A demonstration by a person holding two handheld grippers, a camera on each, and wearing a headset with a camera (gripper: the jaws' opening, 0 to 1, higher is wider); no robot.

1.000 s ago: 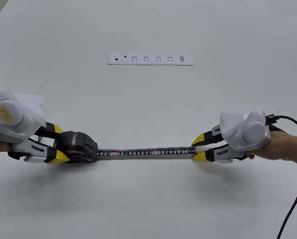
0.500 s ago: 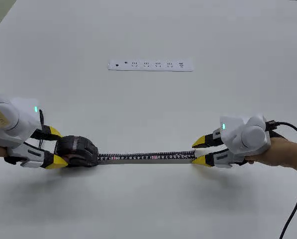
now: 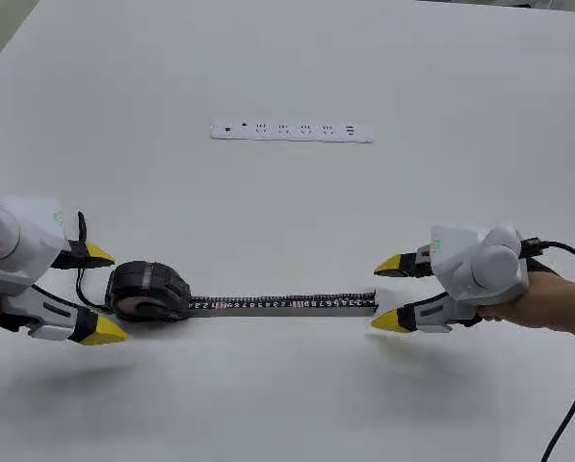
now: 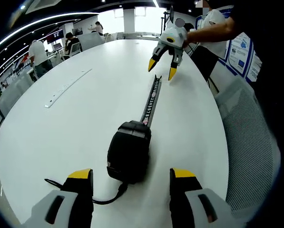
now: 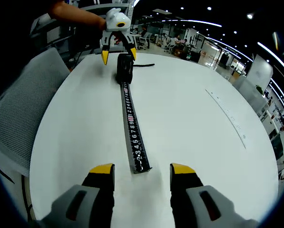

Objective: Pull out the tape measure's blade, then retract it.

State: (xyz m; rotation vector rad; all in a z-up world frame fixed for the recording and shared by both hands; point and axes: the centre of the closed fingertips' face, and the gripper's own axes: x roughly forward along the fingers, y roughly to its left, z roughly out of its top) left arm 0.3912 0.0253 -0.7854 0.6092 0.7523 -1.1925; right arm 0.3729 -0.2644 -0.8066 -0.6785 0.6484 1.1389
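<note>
The tape measure's blade [image 5: 132, 128] bears a printed scale of small digits, mostly too fine to read

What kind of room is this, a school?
Probably an open-plan office or lab: a large white oval table, a grey mesh office chair beside it, and people at other desks in the background.

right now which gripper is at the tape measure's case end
The left gripper: the black tape measure case lies just off its open jaw tips, ungripped. The right gripper is open at the free end of the blade.
</note>
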